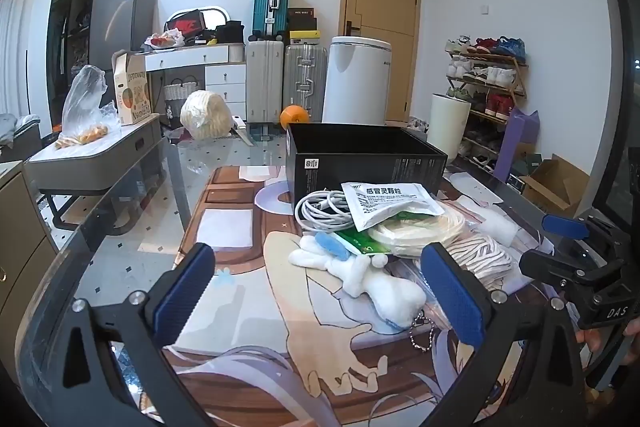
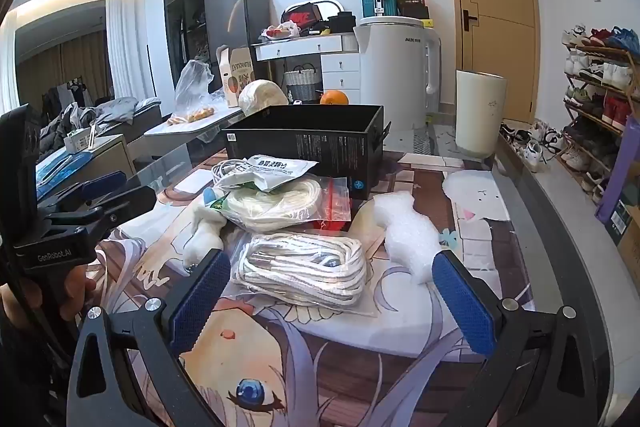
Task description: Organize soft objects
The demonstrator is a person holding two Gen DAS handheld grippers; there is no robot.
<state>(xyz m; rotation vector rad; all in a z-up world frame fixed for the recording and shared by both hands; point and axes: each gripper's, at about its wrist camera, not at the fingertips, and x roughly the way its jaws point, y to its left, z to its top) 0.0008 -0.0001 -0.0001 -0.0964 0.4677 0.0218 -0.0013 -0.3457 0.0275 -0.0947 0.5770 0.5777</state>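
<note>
Currently both jaws wide open, nothing held. Left gripper (image 1: pixel 320 297) hovers over the white plush toy (image 1: pixel 374 279); right gripper (image 2: pixel 328 301) over the bagged white rope (image 2: pixel 302 269). Behind those, the pile: second rope coil in a zip bag (image 2: pixel 280 205), bubble wrap (image 2: pixel 408 237), medicine sachet (image 1: pixel 390 205) on the charger cable (image 1: pixel 324 213), then the open black box (image 1: pixel 364 157).

Risks: plush keychain (image 1: pixel 422 333) could snag; slick bags may slip from the pads; pulling one item could drag the stack.

Can't see the box's inside or what lies under the sachet.
</note>
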